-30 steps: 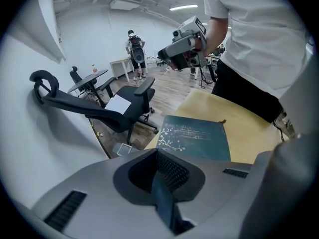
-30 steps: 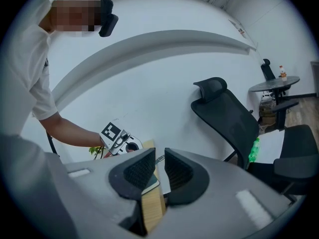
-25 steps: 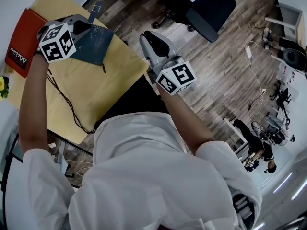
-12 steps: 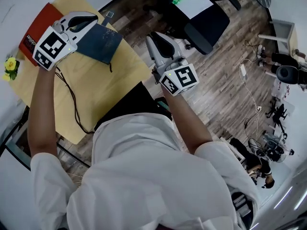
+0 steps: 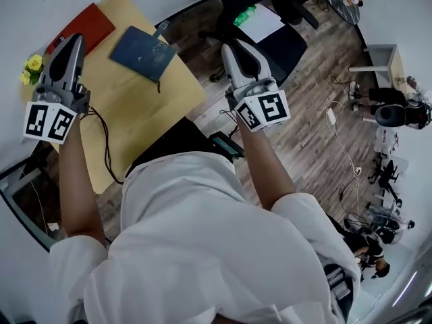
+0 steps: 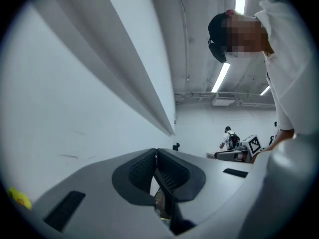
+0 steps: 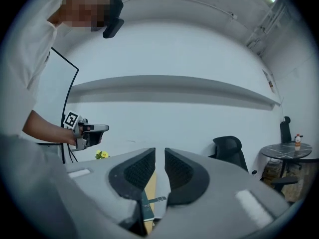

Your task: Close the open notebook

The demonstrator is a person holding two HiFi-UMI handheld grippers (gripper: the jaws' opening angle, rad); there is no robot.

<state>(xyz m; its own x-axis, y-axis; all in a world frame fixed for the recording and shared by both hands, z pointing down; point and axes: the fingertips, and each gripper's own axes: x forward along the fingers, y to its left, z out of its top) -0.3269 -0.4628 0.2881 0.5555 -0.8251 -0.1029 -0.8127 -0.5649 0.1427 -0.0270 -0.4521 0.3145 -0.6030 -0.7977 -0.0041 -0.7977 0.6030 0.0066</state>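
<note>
Most of notebook (image 7: 144, 208) behind right fingers (image 7: 138, 172)

White walls (image 7: 189, 54) w/ a long white ledge (image 7: 174, 91) running across; wood-plank floor (image 5: 317, 79). Yellow-topped desk (image 5: 128, 106) by the wall, black office chair (image 5: 293, 42) just beside it, small round table (image 7: 286, 151) further off. Ceiling strip lights (image 6: 221, 77) on

Plain white short-sleeved T-shirt (image 5: 196, 248)
</note>
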